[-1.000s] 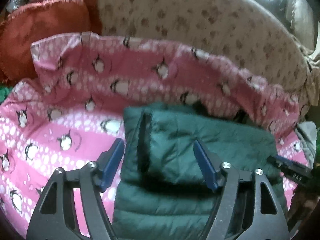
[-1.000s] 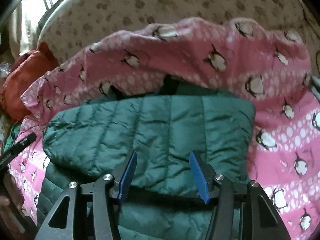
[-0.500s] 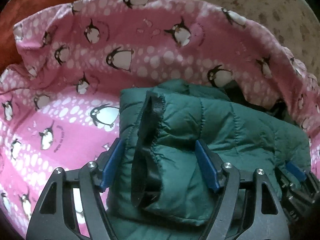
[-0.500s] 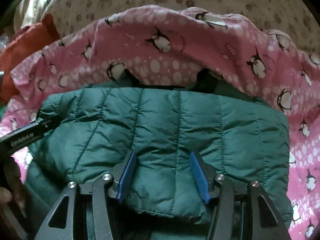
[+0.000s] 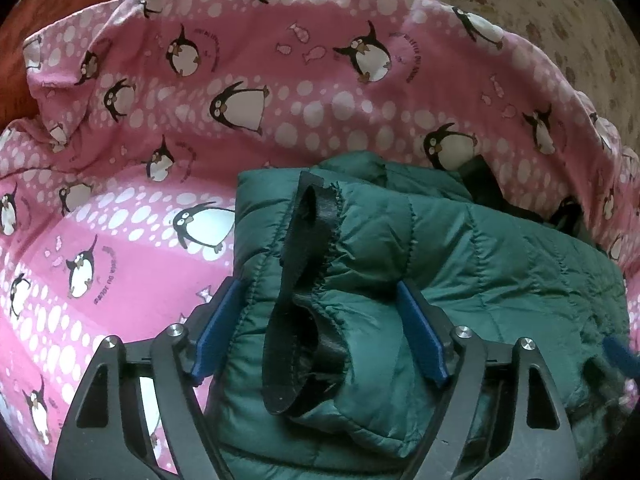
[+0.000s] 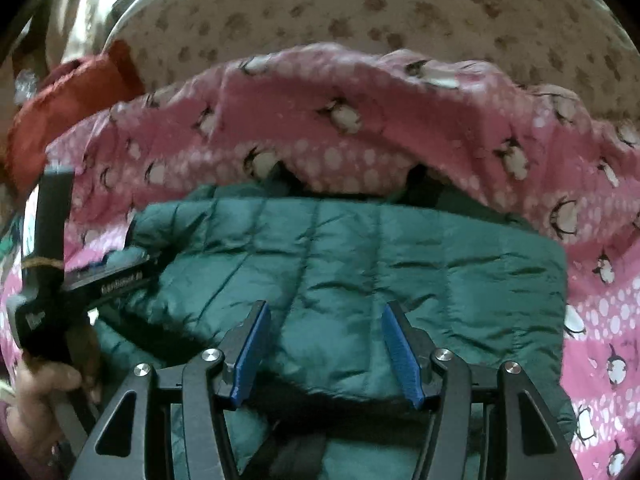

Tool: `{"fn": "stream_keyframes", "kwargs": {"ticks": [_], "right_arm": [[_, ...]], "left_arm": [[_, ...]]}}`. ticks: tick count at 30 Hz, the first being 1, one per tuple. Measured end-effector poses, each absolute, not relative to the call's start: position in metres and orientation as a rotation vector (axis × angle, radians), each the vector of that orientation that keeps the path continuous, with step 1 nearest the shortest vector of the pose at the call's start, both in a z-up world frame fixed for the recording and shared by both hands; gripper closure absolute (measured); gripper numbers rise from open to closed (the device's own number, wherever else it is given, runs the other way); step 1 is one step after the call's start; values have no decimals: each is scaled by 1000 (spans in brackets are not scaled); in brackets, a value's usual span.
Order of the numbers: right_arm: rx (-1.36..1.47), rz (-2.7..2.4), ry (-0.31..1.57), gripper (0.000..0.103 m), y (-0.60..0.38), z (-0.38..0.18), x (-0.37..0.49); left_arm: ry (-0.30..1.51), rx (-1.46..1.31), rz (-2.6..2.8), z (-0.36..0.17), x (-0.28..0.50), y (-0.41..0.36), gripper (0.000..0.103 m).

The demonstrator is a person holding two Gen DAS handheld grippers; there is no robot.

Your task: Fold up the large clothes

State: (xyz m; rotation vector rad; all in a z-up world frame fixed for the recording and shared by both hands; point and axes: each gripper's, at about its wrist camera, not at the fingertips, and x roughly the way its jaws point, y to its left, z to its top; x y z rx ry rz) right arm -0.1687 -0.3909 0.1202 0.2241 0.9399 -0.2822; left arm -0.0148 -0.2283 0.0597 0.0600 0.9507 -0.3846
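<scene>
A beige cover (image 5: pixel 520 4) printed with brown paw marks fills the background, and over it lies a pink sheet (image 5: pixel 280 92) patterned with penguins and white dots. The sheet's far edge is rumpled and stands up in a ridge. Past the sheet's far left corner sits a rust-red cloth (image 6: pixel 68 96).

The jacket (image 5: pixel 460 264), dark green and quilted, lies folded on the sheet, its far end tucked under the sheet's raised far edge. In the right wrist view it spreads as a broad padded block (image 6: pixel 360 264) across the middle of the sheet, with pink showing on both sides.

The left gripper (image 5: pixel 320 332) is down over the jacket's left edge. Its jaws are opening, and a bunched fold with a black-lined cuff (image 5: pixel 304 292) sits between them; the left blue pad lies against the fabric, the right pad looks about to part from it, though the padding bulges so I cannot say for sure. In the right wrist view this gripper (image 6: pixel 116 276) shows at the left, held by a hand (image 6: pixel 44 400).

The right gripper (image 6: pixel 324 352) hovers over the jacket's near edge, jaws apart, with quilted fabric below the gap and neither pad pressing on it.
</scene>
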Motion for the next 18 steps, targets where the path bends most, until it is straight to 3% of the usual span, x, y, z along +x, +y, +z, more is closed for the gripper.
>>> {"fn": "stream_keyframes", "kwargs": {"ticks": [7,18], "right_arm": [[87,-345,995,47,-367,83,-163],[171,-390,897,47,-428,132,-216]], "left_arm": [[945,61,-383,56,-14,-228,22],[936,46,-386,55,-16,-226,20]]}}
